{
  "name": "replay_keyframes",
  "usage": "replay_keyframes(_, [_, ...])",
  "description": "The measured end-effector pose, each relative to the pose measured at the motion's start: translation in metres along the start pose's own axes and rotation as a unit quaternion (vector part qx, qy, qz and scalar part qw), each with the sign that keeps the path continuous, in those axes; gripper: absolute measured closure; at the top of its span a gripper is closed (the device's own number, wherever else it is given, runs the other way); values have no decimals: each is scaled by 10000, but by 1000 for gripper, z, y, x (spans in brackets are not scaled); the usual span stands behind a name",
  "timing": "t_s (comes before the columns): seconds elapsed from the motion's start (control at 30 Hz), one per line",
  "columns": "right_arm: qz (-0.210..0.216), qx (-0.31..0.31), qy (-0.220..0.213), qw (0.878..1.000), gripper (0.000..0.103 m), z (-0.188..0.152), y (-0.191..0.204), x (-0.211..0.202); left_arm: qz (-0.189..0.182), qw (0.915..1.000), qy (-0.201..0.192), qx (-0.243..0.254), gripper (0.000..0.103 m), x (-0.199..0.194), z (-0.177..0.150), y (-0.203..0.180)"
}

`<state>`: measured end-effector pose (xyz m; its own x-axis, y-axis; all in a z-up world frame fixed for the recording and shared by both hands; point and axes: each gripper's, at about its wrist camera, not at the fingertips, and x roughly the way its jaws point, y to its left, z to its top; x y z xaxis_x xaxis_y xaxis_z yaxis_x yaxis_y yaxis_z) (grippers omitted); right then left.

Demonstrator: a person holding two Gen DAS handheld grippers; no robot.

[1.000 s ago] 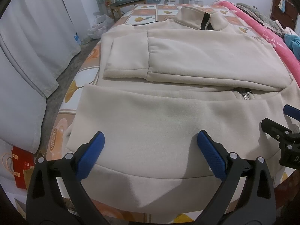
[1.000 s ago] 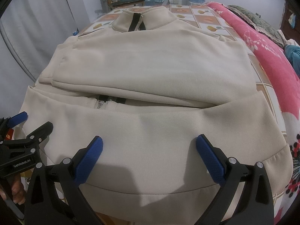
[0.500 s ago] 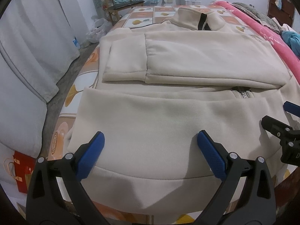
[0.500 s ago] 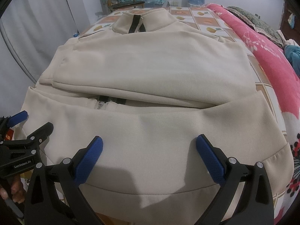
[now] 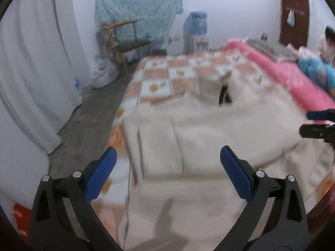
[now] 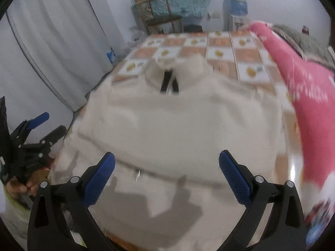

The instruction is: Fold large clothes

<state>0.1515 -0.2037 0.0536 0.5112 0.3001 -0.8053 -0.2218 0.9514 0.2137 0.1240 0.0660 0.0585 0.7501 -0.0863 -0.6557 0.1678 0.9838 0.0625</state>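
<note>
Cream jacket [image 6: 178, 129] on bed [image 6: 219, 41], collar far, hem nearest; left gripper [image 5: 167, 175] and right gripper [image 6: 167, 175] above hem, fingers spread, empty

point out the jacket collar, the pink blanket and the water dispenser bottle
jacket collar [image 6: 167, 67], right wrist view, cream top edge.
pink blanket [image 6: 309, 87], right wrist view, middle of fold.
water dispenser bottle [image 5: 197, 22], left wrist view, blue body.

Cream jacket [image 6: 178, 129] on an orange-and-white checked sheet [image 6: 219, 50], beside a pink blanket [image 6: 309, 87].
</note>
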Motion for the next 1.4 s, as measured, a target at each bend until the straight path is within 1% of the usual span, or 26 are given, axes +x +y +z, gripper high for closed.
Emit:
replay_keyframes(0.07, [39,-38,6,10000,6,27,-5,2,-258,9995,-95,-128,8,11,24,8])
replay_keyframes(0.2, [169,-91,-8,9998,6,73,-15,15,-601,9976,-180,-278,8,45,68,15])
replay_keyframes(0.23, [224,-86,-27,9997,6,91,-21,22,-749,9965,-144,-352,10,58,80,16])
replay_keyframes(0.27, [266,-52,-43,9996,6,103,-25,27,-865,9953,-118,-430,14,68,88,17])
replay_keyframes(0.3, [332,33,-56,9994,6,117,-31,34,-1022,9931,-70,-577,15,81,99,19])
replay_keyframes(0.37, [544,179,47,9983,6,142,-43,51,-1331,9872,125,-874,21,112,119,20])
replay_keyframes(0.43, [685,403,211,9966,7,167,-55,75,-1576,9804,367,-1123,23,142,133,17])
replay_keyframes(0.47, [736,485,327,9956,9,179,-61,91,-1684,9763,525,-1258,26,161,139,15])
replay_keyframes(0.5, [750,539,367,9951,11,185,-64,99,-1752,9730,657,-1349,27,175,141,13])
replay_keyframes(0.53, [716,668,465,9941,14,195,-72,117,-1811,9690,803,-1478,31,190,143,11])
replay_keyframes(0.6, [622,825,641,9926,21,207,-82,141,-2038,9566,1165,-1728,32,223,146,6])
replay_keyframes(0.67, [583,1012,827,9897,25,211,-92,163,-2198,9464,1458,-1867,32,247,144,1])
replay_keyframes(0.7, [584,1071,898,9885,27,212,-96,171,-2175,9456,1547,-1862,32,254,143,-2])
replay_keyframes(0.8, [560,1245,1164,9838,32,208,-109,196,-2006,9481,1643,-1840,32,274,140,-9])
replay_keyframes(0.83, [555,1260,1213,9830,36,208,-112,201,-1997,9478,1667,-1846,35,278,139,-11])
replay_keyframes(0.87, [559,1275,1279,9820,39,206,-115,206,-2006,9468,1708,-1847,43,282,138,-13])
replay_keyframes(0.9, [574,1295,1337,9808,41,204,-117,210,-2038,9450,1760,-1855,46,286,137,-16])
replay_keyframes(0.93, [654,1313,1402,9792,47,202,-119,213,-2119,9418,1820,-1870,51,290,136,-19])
replay_keyframes(0.97, [738,1316,1434,9781,53,200,-119,214,-2185,9394,1862,-1876,60,291,136,-20])
replay_keyframes(1.0, [809,1306,1438,9776,57,198,-119,213,-2210,9386,1890,-1857,65,291,136,-21])
replay_keyframes(1.03, [903,1261,1399,9779,64,197,-118,208,-2222,9393,1887,-1810,73,289,136,-24])
replay_keyframes(1.07, [961,1196,1375,9785,76,196,-115,204,-2222,9414,1852,-1735,81,284,137,-26])
replay_keyframes(1.17, [1009,942,1246,9826,83,191,-107,181,-2213,9485,1681,-1518,87,267,140,-30])
replay_keyframes(1.27, [1057,715,1084,9859,84,182,-101,153,-2325,9514,1513,-1334,91,243,141,-31])
replay_keyframes(1.4, [1069,398,899,9894,84,159,-90,113,-2478,9570,1259,-832,93,195,134,-37])
